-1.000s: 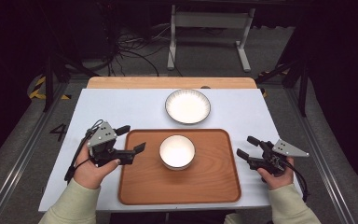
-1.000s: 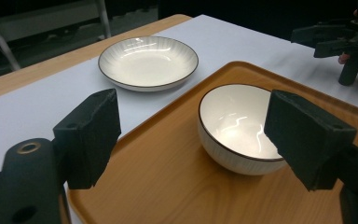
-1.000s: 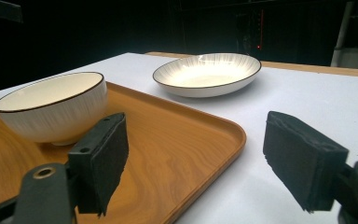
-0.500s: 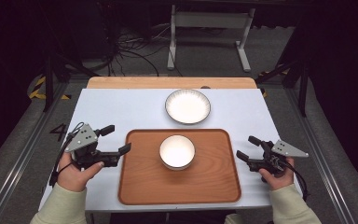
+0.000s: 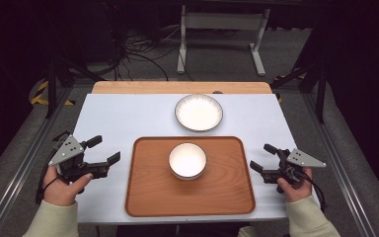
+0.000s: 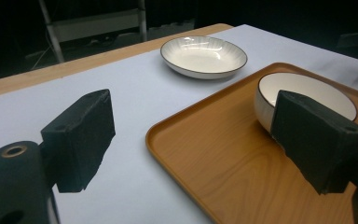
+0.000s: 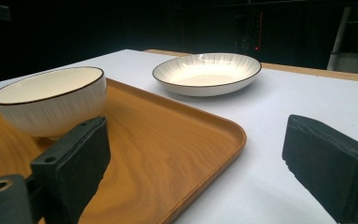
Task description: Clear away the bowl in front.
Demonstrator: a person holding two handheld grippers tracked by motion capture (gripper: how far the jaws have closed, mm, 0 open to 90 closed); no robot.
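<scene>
A small white bowl (image 5: 187, 159) with a dark rim stands in the middle of a brown wooden tray (image 5: 148, 192). A wider white dish (image 5: 198, 112) sits on the white table beyond the tray. My left gripper (image 5: 104, 149) hovers just left of the tray, open, with nothing between its jaws. In the left gripper view the left gripper (image 6: 193, 107) points at the tray's corner (image 6: 168, 135) and the bowl (image 6: 303, 86). My right gripper (image 5: 261, 156) rests right of the tray. Its jaws have just been opening and hold nothing. The right gripper (image 7: 196, 126) faces the bowl (image 7: 51, 100) and dish (image 7: 207, 72).
The white tabletop (image 5: 118, 118) ends in a wooden strip (image 5: 177, 87) at the far edge. Beyond it are a metal stand (image 5: 222, 29) and cables on the dark floor. Bare table lies on both sides of the tray.
My left hand has moved left, away from the tray's edge, and slightly down. The right gripper's jaws have spread wider while that hand kept still. Bowl, dish and tray have not moved.
</scene>
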